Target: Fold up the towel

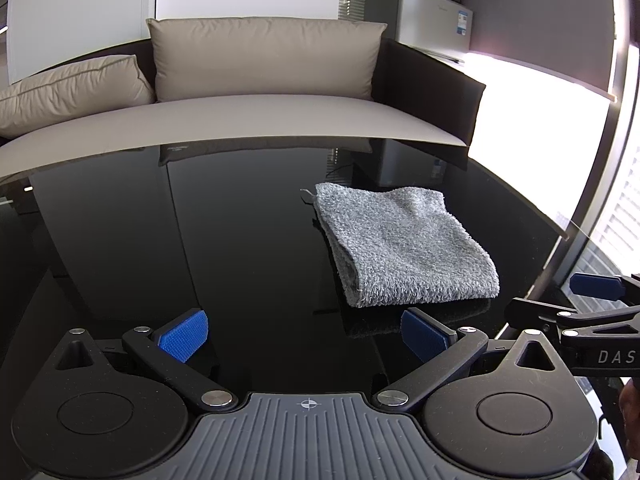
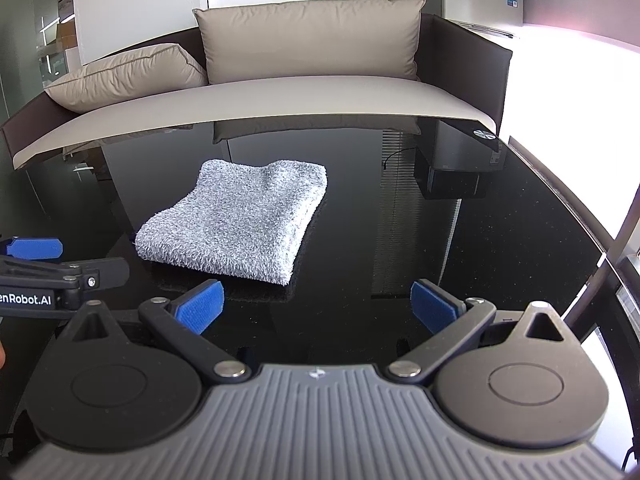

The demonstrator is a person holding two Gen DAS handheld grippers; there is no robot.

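A grey terry towel (image 1: pixel 400 244) lies folded into a thick rectangle on the glossy black table (image 1: pixel 160 240). In the left wrist view it sits ahead and to the right of my left gripper (image 1: pixel 304 334), which is open and empty, blue pads apart. In the right wrist view the towel (image 2: pixel 236 220) sits ahead and to the left of my right gripper (image 2: pixel 318 308), also open and empty. Neither gripper touches the towel. The right gripper's fingers (image 1: pixel 596 286) show at the right edge of the left view; the left gripper's fingers (image 2: pixel 36 249) show at the left edge of the right view.
A sofa with beige cushions (image 1: pixel 264 60) stands just beyond the table's far edge. A small fridge with a microwave on top (image 1: pixel 424 8) stands at the back right. A bright window lies to the right. A dark box (image 2: pixel 456 180) shows by the table's far right.
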